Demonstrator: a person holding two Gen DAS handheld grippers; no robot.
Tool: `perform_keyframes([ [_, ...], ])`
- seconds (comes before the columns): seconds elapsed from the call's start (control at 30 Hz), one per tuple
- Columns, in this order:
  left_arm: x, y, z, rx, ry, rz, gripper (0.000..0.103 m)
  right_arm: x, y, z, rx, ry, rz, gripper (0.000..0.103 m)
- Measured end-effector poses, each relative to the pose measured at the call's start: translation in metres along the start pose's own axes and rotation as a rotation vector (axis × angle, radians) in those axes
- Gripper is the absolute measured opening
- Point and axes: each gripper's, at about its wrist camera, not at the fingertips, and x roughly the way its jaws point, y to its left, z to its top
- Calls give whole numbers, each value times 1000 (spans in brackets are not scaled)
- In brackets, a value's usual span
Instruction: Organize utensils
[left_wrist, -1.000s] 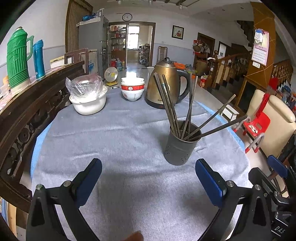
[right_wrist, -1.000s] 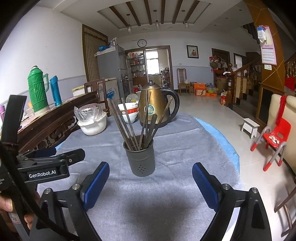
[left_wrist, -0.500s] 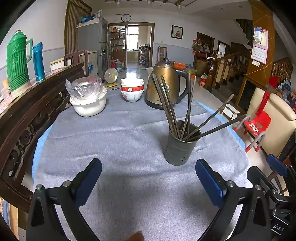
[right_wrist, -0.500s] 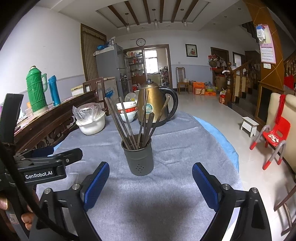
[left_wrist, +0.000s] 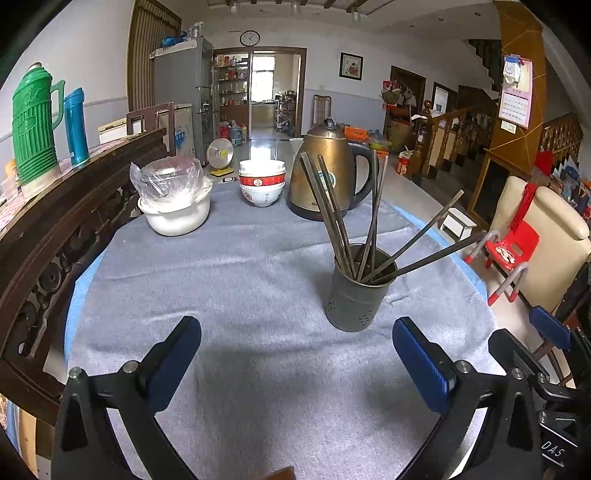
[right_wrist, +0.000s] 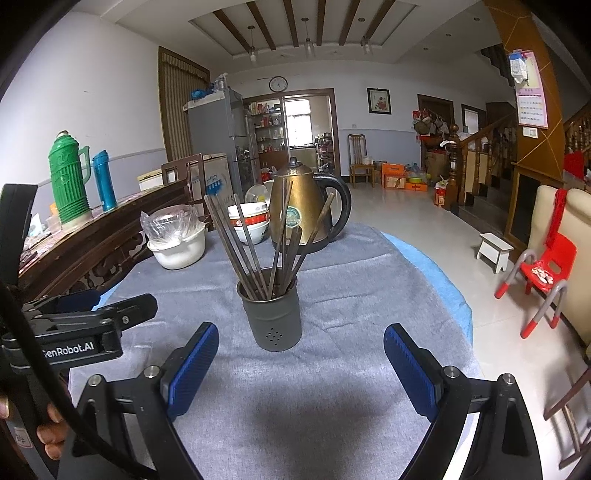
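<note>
Both grippers, left (left_wrist: 295, 354) and right (right_wrist: 301, 356), hover spread and empty before the holder (right_wrist: 272, 315) of chopsticks (right_wrist: 258, 251) mid-table; I judge sorting finished, retreat next.

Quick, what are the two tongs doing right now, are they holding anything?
Left tongs: open, holding nothing.
Right tongs: open, holding nothing; the cup of chopsticks stands ahead, untouched.

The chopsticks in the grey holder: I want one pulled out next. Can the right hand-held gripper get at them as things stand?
Probably yes. The right hand-held gripper is open and faces the holder head-on, with only bare cloth between. The chopsticks fan out above the rim, uncovered.
</note>
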Motion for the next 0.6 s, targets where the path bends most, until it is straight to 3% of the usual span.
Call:
perform_keyframes([
  [0.6,-3,-6,1,21,-5,-16,103,1,1,-1,-3,5,3,93],
])
